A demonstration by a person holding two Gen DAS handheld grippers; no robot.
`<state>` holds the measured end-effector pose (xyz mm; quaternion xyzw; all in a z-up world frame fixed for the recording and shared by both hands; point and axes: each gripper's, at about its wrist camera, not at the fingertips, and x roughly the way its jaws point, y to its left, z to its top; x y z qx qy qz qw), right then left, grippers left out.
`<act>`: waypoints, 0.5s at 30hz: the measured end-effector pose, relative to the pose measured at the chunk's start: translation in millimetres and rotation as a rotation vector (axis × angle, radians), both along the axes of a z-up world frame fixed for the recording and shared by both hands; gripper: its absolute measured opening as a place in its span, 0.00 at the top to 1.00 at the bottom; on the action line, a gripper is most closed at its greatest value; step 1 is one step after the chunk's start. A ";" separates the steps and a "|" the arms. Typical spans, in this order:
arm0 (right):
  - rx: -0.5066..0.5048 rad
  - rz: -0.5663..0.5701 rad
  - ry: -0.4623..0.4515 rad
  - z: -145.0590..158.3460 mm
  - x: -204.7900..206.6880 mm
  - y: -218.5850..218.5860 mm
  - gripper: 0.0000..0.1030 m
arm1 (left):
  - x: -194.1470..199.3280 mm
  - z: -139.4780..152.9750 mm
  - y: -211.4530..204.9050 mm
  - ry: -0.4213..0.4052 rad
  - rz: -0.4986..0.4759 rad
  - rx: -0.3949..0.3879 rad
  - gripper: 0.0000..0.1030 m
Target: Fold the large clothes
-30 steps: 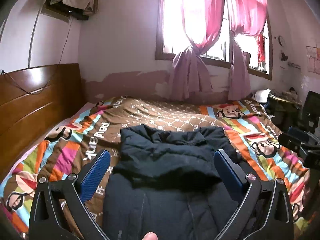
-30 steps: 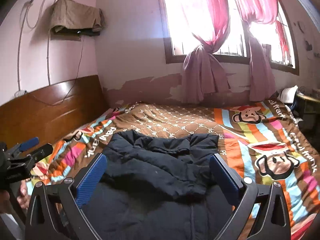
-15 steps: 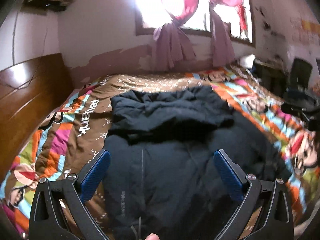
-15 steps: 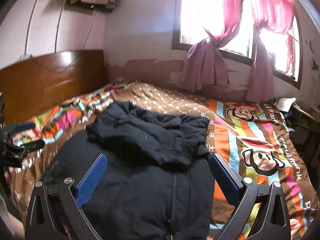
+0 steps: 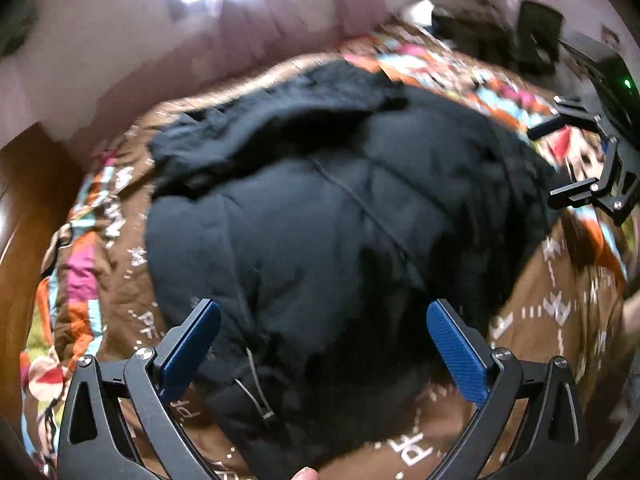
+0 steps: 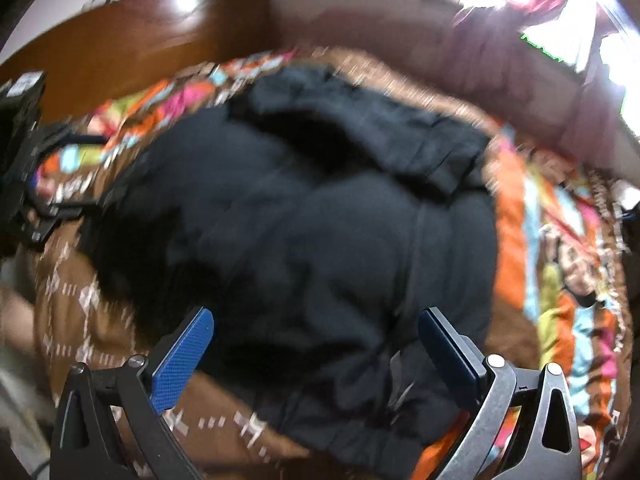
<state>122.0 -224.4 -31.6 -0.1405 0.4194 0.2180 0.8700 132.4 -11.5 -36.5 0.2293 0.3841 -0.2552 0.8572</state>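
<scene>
Both views have tipped down from the window onto the black puffer jacket (image 5: 320,220) at 12 o'clock. The left gripper (image 5: 324,344) and right gripper (image 6: 316,344) hang spread and empty above its hem, so grasping probably comes next.

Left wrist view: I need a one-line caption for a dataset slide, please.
Open left gripper above a dark padded jacket spread on a patterned bedspread, right gripper at frame edge.

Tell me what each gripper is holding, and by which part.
Nothing is held. The left gripper and the right gripper are both open above the black jacket that lies on the bed.
</scene>
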 end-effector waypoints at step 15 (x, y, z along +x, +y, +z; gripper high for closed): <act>-0.305 0.096 0.230 -79.6 -15.0 4.4 0.00 | -20.7 -64.7 13.1 0.207 -0.170 0.182 0.02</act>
